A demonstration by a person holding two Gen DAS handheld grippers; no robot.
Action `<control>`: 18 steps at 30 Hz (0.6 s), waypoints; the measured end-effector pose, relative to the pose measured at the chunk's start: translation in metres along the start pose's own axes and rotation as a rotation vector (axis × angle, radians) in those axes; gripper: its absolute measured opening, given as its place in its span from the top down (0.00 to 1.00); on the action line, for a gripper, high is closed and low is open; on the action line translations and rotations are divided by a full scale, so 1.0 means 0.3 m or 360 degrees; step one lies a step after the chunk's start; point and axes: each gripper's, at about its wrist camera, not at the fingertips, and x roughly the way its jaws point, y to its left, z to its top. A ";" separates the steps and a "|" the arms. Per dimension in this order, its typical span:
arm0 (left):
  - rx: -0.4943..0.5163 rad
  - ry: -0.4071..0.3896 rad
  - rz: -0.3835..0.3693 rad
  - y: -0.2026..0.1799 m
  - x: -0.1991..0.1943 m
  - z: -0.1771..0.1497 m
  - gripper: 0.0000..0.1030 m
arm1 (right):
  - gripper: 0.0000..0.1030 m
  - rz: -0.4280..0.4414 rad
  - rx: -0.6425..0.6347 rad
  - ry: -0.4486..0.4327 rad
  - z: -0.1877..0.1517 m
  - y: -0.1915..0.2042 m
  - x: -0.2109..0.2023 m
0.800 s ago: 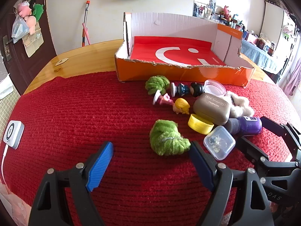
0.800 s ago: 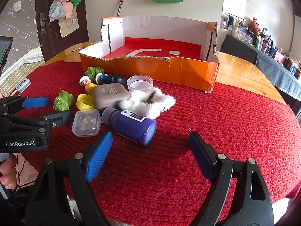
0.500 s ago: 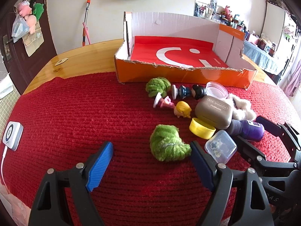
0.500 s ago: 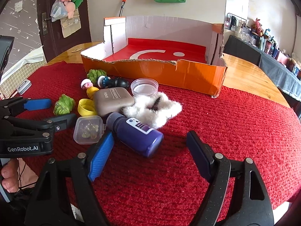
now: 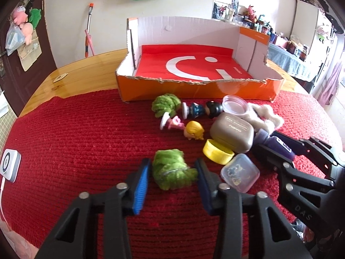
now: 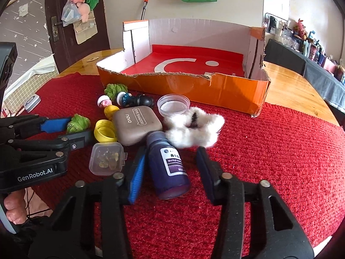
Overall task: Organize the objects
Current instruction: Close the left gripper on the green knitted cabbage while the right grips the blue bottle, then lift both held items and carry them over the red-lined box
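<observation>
My left gripper (image 5: pixel 172 185) is open around a green fuzzy scrunchie (image 5: pixel 172 174) on the red cloth, its pads a little off each side. My right gripper (image 6: pixel 170 172) is open around a purple bottle (image 6: pixel 168 166) lying on its side; its left pad is close to the bottle. The left gripper and scrunchie also show in the right wrist view (image 6: pixel 77 123). An orange cardboard box (image 5: pixel 194 88) with a red floor stands behind the pile; it holds nothing.
Between the grippers lie a clear small box (image 5: pixel 239 172), a yellow cap (image 5: pixel 216 154), a taupe eye shadow case (image 5: pixel 232 132), a white fluffy scrunchie (image 6: pixel 194 127), a clear cup (image 6: pixel 173 106), two toy figures (image 5: pixel 183 127), another green scrunchie (image 5: pixel 166 106). A white device (image 5: pixel 9 165) sits far left.
Both grippers have moved forward and narrowed. The left now straddles the green scrunchie, the right straddles the purple bottle.
</observation>
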 end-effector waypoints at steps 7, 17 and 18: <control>-0.0010 0.0002 -0.0008 -0.002 -0.008 -0.004 0.64 | 0.73 0.0033 -0.0001 0.0010 0.003 0.000 -0.005; 0.0006 -0.0033 -0.0009 -0.013 -0.046 -0.006 0.65 | 0.74 0.0072 0.0002 -0.0008 0.001 0.008 -0.027; 0.0009 -0.0036 -0.0009 -0.014 -0.049 -0.004 0.65 | 0.74 0.0074 0.0001 -0.0014 0.002 0.008 -0.031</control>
